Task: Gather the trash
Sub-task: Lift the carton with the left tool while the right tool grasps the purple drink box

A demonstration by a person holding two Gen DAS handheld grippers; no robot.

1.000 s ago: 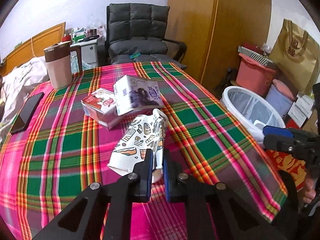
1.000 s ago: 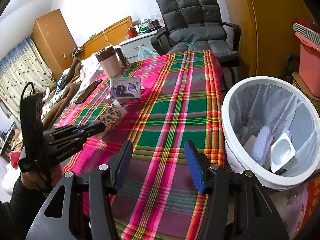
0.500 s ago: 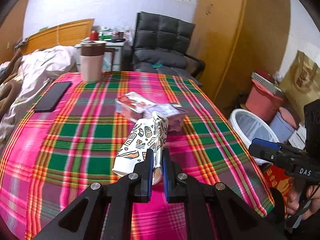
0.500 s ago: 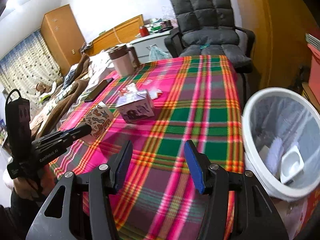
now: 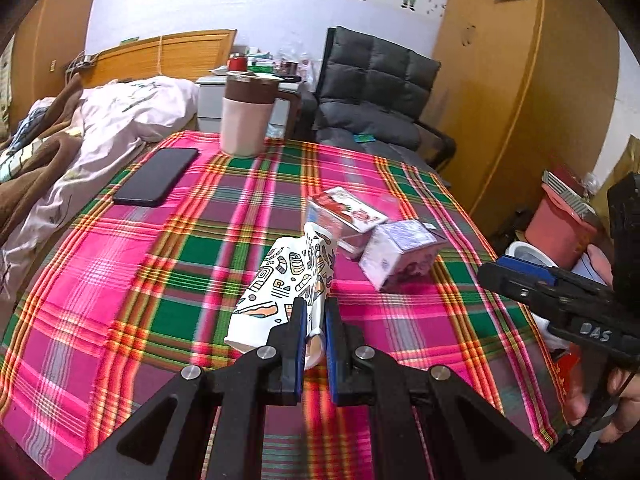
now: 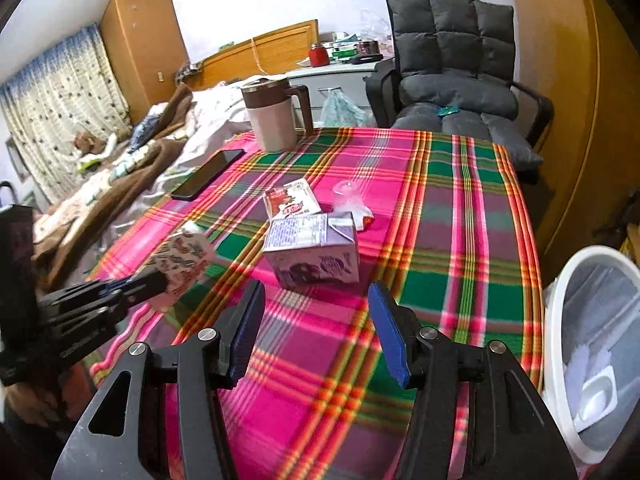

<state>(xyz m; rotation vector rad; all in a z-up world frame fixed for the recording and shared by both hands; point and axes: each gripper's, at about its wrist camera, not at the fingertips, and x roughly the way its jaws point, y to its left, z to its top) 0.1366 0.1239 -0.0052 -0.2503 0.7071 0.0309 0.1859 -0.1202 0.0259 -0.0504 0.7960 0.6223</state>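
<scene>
1. Partly hidden behind the left gripper [image 5: 312, 322], the patterned paper cup [image 5: 286, 284] shows only its squashed upper body; its rim end sits clenched between the blue fingers [image 5: 298, 332], held above the tabletop [image 5: 120, 288].
2. Seen from the right wrist view, the same cup [image 6: 182, 258] is blurred and its lower end is covered by the left gripper's black frame.
3. Released and standing wide apart, the right gripper [image 6: 316, 324] has nothing between its fingers [image 6: 386, 334]; only plaid cloth shows in the gap.
4. Just ahead of that gap stands the purple carton [image 6: 312, 252], with the red-and-white box [image 6: 292, 200] behind it and touching it.
5. Beside those lies a clear plastic wrapper [image 6: 350, 200], too pale and smeared to make out properly.
6. At the right edge the white trash bin [image 6: 560, 320] is cut off by the frame; white scraps lie inside its liner.
7. In the left wrist view the bin [image 5: 524, 250] is mostly blocked by the right gripper [image 5: 516, 268].
8. Farther back, a black phone [image 5: 156, 176] lies flat and a pink jug [image 5: 246, 116] stands upright near the far edge.
9. Beyond the tabletop are a grey chair [image 5: 376, 92] and a rumpled bed [image 5: 100, 120].
</scene>
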